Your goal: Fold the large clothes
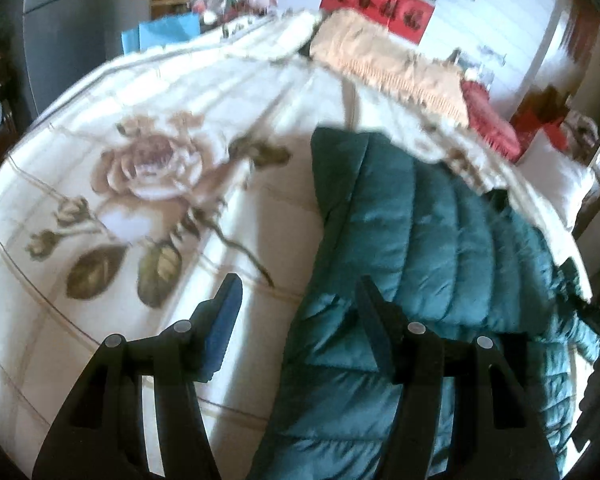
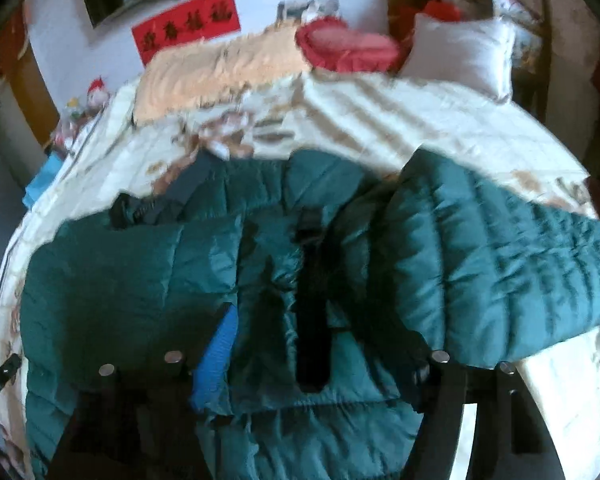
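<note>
Three pillows [image 2: 460, 52] beyond jacket [image 2: 140, 272].

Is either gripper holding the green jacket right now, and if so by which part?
Neither. The left gripper and right gripper both stand open over the green jacket, gripping nothing.

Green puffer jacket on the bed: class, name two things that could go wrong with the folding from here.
1. The green puffer jacket looks bulky and slick, and the right gripper stands open over its dark centre strip; a fold made there may spring back open.
2. The left gripper straddles the jacket's edge, one of its fingers over the floral blanket; closing might pinch the bedding too.
</note>
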`<state>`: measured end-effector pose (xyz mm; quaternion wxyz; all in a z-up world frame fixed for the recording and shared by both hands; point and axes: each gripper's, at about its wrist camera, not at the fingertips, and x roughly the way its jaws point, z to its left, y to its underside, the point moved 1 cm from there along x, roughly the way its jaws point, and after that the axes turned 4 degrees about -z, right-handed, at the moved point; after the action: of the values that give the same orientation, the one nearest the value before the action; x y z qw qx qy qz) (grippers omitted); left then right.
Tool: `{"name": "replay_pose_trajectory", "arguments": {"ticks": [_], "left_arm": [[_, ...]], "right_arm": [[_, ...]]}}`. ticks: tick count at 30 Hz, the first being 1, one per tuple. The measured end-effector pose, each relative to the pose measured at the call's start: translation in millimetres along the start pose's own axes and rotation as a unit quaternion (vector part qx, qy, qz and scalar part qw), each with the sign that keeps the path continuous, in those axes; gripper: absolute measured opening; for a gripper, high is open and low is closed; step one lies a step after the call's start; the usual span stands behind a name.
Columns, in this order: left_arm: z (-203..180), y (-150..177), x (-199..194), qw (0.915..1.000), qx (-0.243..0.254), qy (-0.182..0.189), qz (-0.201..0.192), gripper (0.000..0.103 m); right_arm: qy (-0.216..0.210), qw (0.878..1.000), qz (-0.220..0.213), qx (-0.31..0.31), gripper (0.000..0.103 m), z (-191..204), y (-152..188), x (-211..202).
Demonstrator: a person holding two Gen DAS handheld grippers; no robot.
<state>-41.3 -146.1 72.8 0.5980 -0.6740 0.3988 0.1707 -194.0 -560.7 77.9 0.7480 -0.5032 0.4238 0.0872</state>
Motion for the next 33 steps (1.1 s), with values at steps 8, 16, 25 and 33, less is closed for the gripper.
{"name": "replay_pose_trajectory", "arguments": {"ticks": [8, 16, 25, 33], "left_arm": [[-29.2, -25.7, 13.4, 0.9996, 0.001, 0.028, -0.004, 0.060], [-54.6, -32.8, 69.1, 0.9992, 0.025, 0.007, 0.032, 0.060], [-49.0, -29.2, 107.4, 0.9972, 0.023, -0.006, 0.070, 0.077], [-52.6, -39.1, 64.0, 0.9993, 0.027, 0.013, 0.024, 0.077]], "right_arm": [[-0.064, 0.996, -0.029, -0.050, 0.056, 44.9, -3.6, -20.6], [-0.083, 0.993, -0.003, -0.081, 0.051, 79.7, -3.9, 25.2], [-0.038, 0.997, 0.023, -0.067, 0.049, 57.9, -8.0, 77.3], [-0.055, 0.997, 0.005, -0.054, 0.049, 44.6, -12.0, 30.1]]}}
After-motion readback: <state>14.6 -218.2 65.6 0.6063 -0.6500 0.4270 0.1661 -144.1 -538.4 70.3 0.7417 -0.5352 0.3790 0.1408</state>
